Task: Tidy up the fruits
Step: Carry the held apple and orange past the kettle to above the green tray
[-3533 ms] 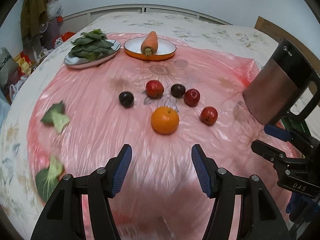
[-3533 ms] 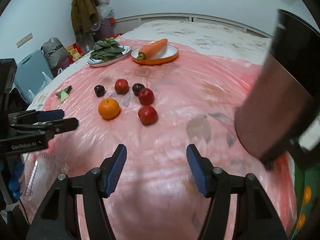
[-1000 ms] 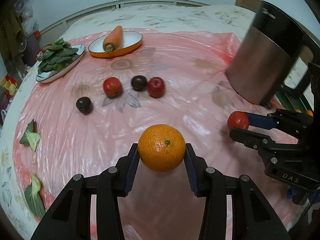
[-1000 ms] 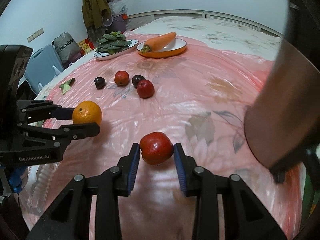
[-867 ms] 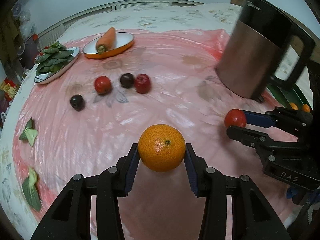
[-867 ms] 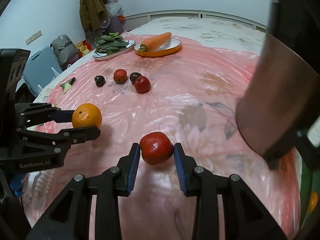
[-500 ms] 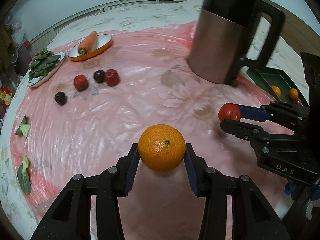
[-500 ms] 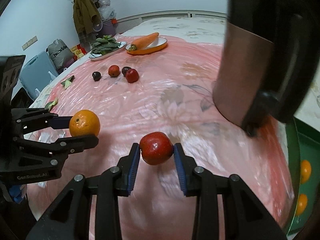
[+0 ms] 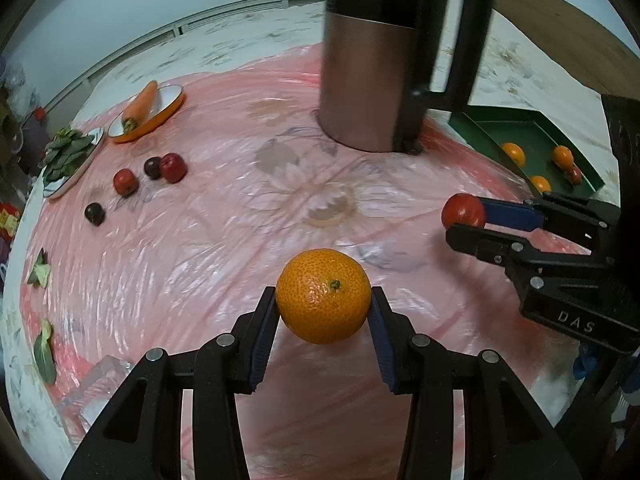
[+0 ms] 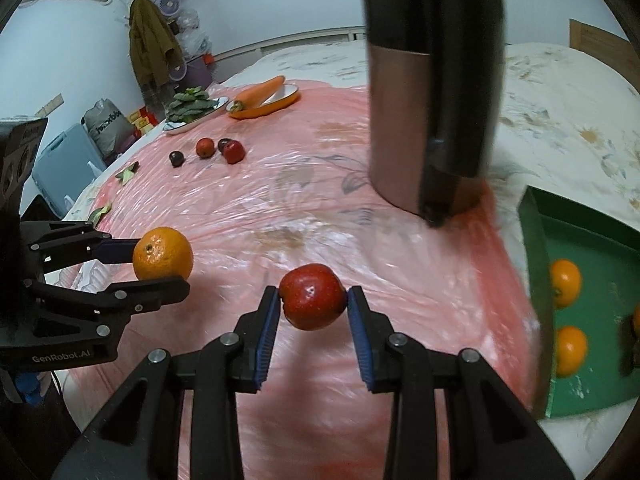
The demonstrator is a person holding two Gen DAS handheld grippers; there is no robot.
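An orange (image 9: 323, 295) is grasped between the blue pads of the left tongs (image 9: 323, 308) and held above the pink sheet (image 9: 224, 248); a red apple (image 10: 313, 297) is clamped likewise in the right tongs (image 10: 313, 312). A steel kettle (image 9: 372, 64) stands on the sheet beyond them. To the right a green tray (image 10: 592, 360) holding 3 oranges is seen. 4 small fruits (image 9: 172, 168) lie far left, near a carrot (image 9: 140, 106) on a plate (image 9: 172, 102)
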